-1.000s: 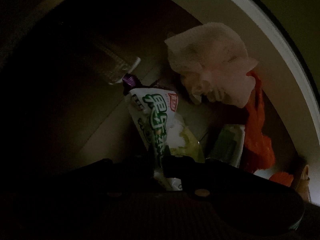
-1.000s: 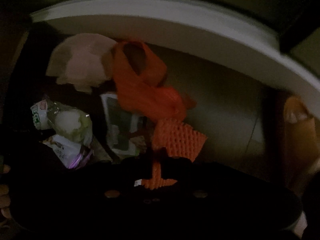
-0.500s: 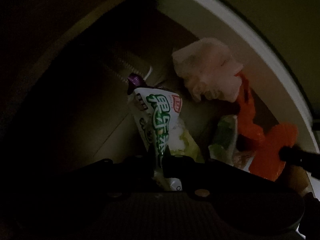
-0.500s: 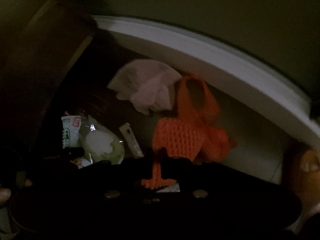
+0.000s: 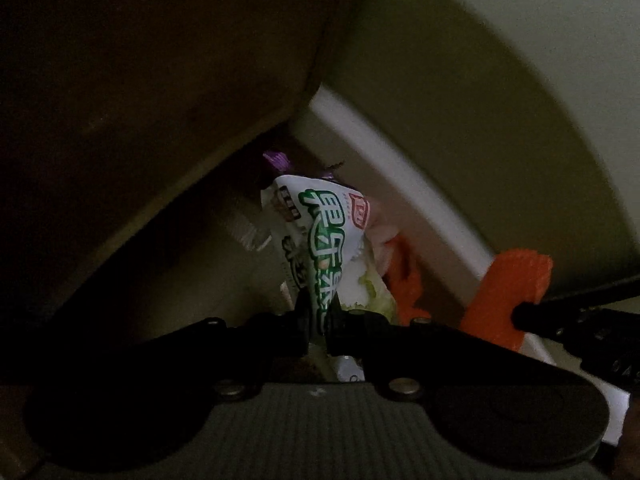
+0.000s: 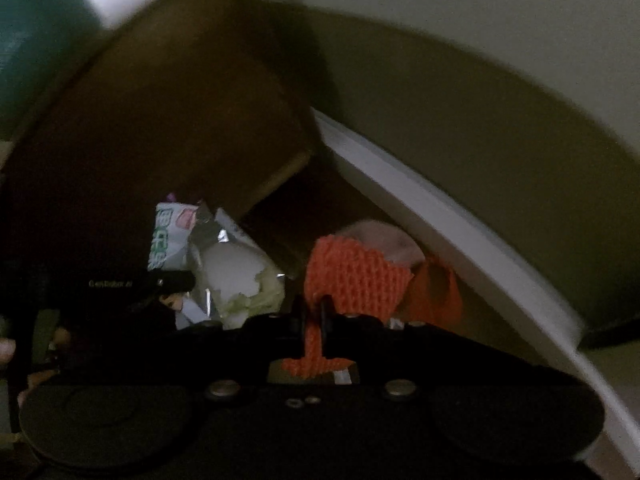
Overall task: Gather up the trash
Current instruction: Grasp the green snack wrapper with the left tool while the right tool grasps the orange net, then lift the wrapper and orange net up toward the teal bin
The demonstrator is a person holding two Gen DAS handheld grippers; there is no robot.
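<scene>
our left gripper (image 5: 319,322) has its fingers clamped on the white-and-green snack wrapper (image 5: 320,232), which sticks out ahead of them. our right gripper (image 6: 315,322) pinches the orange foam net (image 6: 352,276) between closed fingers, beside the wrapper.

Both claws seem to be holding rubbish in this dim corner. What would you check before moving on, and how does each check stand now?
1. Left gripper shut on white snack wrapper with green lettering: ok.
2. Right gripper shut on orange foam net sleeve: ok.
3. Grippers apart from each other: ok.
4. Crumpled pale tissue and other orange scrap collected: not ok.
5. Bin in view: not ok.
</scene>
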